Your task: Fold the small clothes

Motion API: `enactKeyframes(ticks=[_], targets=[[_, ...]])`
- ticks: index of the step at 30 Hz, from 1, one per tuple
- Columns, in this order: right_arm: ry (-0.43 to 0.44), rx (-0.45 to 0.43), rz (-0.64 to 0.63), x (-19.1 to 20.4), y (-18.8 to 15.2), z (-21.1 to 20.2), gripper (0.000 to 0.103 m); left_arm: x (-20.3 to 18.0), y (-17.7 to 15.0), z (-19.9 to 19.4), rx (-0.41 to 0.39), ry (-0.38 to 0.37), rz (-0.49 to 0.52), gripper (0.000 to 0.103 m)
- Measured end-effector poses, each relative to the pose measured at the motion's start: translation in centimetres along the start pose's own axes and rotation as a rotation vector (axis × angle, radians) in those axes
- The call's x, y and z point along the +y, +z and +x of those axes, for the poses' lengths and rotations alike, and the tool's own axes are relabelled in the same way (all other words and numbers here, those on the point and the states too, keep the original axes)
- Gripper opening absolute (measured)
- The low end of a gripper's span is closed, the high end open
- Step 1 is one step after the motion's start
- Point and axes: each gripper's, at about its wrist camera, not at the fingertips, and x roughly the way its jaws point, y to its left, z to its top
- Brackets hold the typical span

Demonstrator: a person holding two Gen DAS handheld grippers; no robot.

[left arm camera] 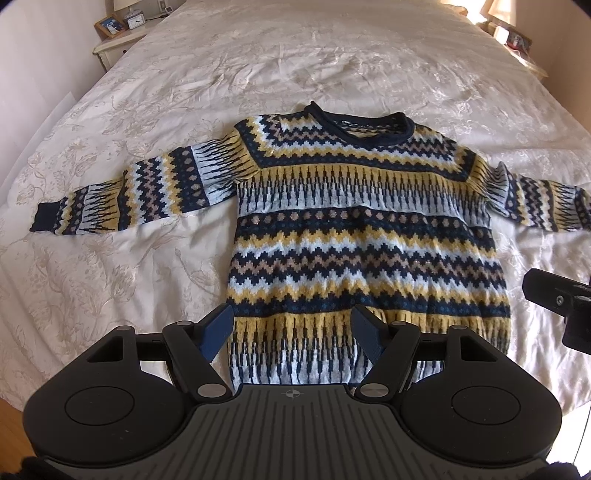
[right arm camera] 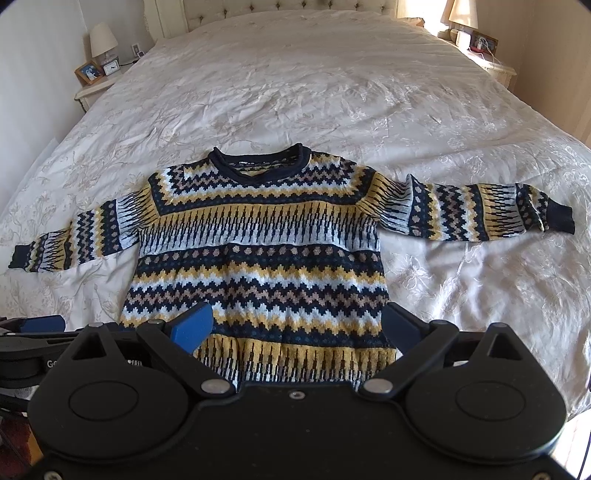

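Observation:
A small knitted sweater [left arm camera: 365,229] [right arm camera: 258,254] in navy, yellow and pale blue zigzag bands lies flat on the bed, front up, collar away from me and both sleeves spread sideways. My left gripper [left arm camera: 291,332] hovers open above the hem's left part, nothing between its blue pads. My right gripper [right arm camera: 295,325] stands open over the hem's right part, also holding nothing. The right gripper's black body [left arm camera: 561,306] shows at the right edge of the left wrist view; a blue pad of the left gripper [right arm camera: 40,325] shows at the left edge of the right wrist view.
A white floral bedspread [right arm camera: 332,92] covers the wide bed around the sweater. A nightstand [right arm camera: 92,86] with lamp, clock and photo frame stands at the far left; another nightstand [right arm camera: 487,62] with a lamp at the far right. A tufted headboard [right arm camera: 288,9] lies beyond.

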Motion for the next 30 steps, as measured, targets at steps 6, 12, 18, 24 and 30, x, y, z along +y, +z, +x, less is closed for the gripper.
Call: enactKeyframes(ticks=[6,12,18,24,30], targets=[[0.004,-0.001,0.006,0.0,0.1,0.2,0.098,-0.2,0.6,0.8,0.011,-0.005,0.008,0.069],[-0.003,-0.003,0.009,-0.2,0.7,1.1,0.098,-0.2,1.4,2.0,0.030,-0.015,0.025,0.067],[-0.020,-0.009,0.025,-0.8,1.2,2.1,0.098,-0.7,2.2,3.6,0.060,-0.035,0.057,0.063],[-0.045,-0.033,0.041,-2.1,1.7,3.0,0.097,-1.1,3.4,4.8,0.072,-0.041,0.077,0.057],[-0.079,-0.137,0.076,-5.1,2.8,3.0,0.097,-2.1,4.8,5.6,0.069,-0.042,0.074,0.052]])
